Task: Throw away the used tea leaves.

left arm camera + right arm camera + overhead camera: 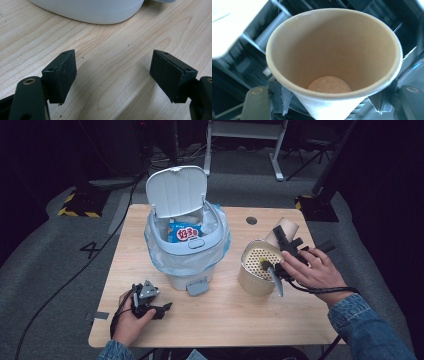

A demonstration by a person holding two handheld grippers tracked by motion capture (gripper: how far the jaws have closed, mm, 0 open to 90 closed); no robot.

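We take the white bin (186, 251) as our landmark: it stands toward the far left of the wooden table (220, 320), lid (176, 190) tipped up and back, a blue liner (159, 256) folded over its rim and a blue snack packet (184, 232) lying inside.

To the right of the bin, well apart from it, our right gripper (286, 242) holds a brown paper cup (284, 229). In the right gripper view the cup (332, 60) sits between the jaws with its mouth toward the camera, and the pads press on its lower walls from both sides, so the jaws are clamped on it at a wide spread. Just below the cup in the high view, a metal canister (256, 267) with a perforated insert stands on the table, nearer the bin than the cup is.

In front of the bin and slightly left, our left gripper (156, 309) rests near the table's near edge. In the left gripper view its jaws stand wide apart over bare wood, and the bin's base (87, 11) lies just ahead.

Between bin and canister runs an open strip of tabletop; the near half of the table, right of the left gripper, is open too.
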